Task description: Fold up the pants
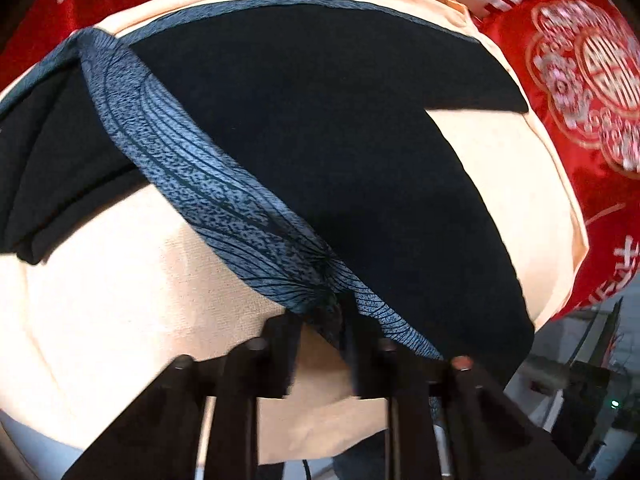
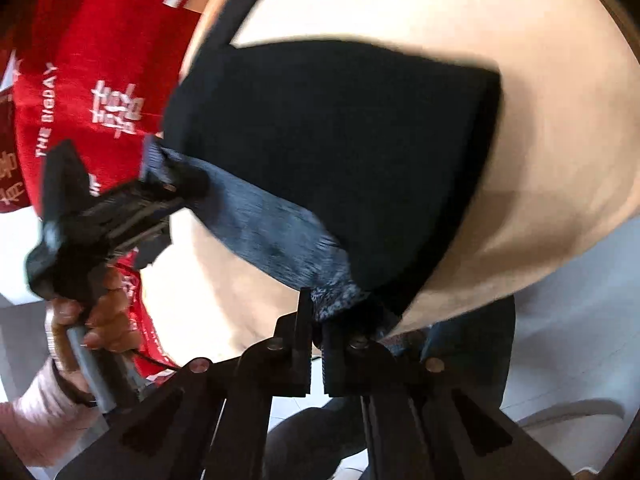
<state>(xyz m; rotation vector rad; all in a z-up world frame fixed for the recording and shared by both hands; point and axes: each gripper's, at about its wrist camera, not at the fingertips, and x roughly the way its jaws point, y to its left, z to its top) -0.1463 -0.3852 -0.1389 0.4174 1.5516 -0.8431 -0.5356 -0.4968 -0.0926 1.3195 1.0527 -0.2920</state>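
pants: dark, spread on cream cloth over counter | left claw: pinching patterned grey waistband | right claw: pinching the waistband's other end | red cloth behind

1. Pants lie spread on the tabletop, stretching ahead of the left claw.
2. Waistband runs from the left claw's tips away to the upper left; its near end sits between the fingers.
3. Patterned cloth lies under and beyond the tabletop, right of the left claw.
4. Right claw pinches the waistband's other end at the tabletop's near edge.
5. Left claw shows left of the right claw, a hand on its handle.
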